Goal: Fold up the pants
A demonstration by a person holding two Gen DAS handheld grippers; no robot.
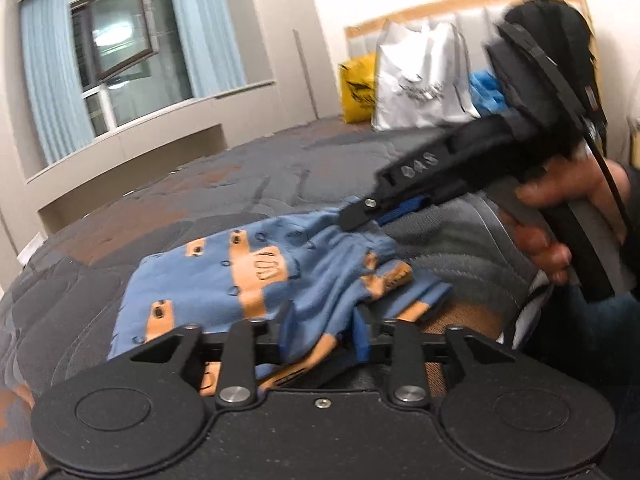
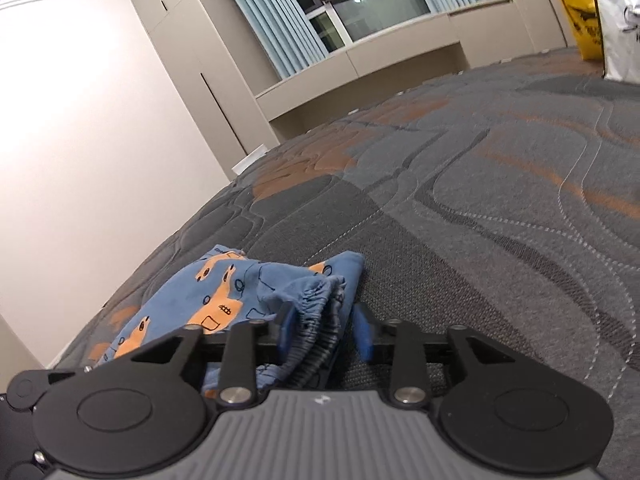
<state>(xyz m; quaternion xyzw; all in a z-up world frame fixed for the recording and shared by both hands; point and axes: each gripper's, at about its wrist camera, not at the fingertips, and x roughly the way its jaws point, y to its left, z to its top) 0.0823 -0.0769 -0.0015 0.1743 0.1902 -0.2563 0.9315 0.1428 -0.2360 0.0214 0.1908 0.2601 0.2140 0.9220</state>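
Observation:
Small blue pants (image 1: pixel 224 280) with orange car prints lie bunched on the grey quilted mattress (image 1: pixel 200 200). My left gripper (image 1: pixel 326 334) is shut on a fold of the pants at the near edge. My right gripper (image 1: pixel 360 216) shows in the left wrist view at the right, held in a hand, shut on the far end of the pants. In the right wrist view my right gripper (image 2: pixel 326 330) pinches the gathered elastic waistband of the pants (image 2: pixel 216 292), which trail away to the left.
A yellow bag (image 1: pixel 356 88), a white bag (image 1: pixel 420 80) and a blue item (image 1: pixel 486 92) stand at the headboard. A window with blue curtains (image 2: pixel 360 4) and beige cabinets line the far wall. The mattress (image 2: pixel 480 200) stretches ahead.

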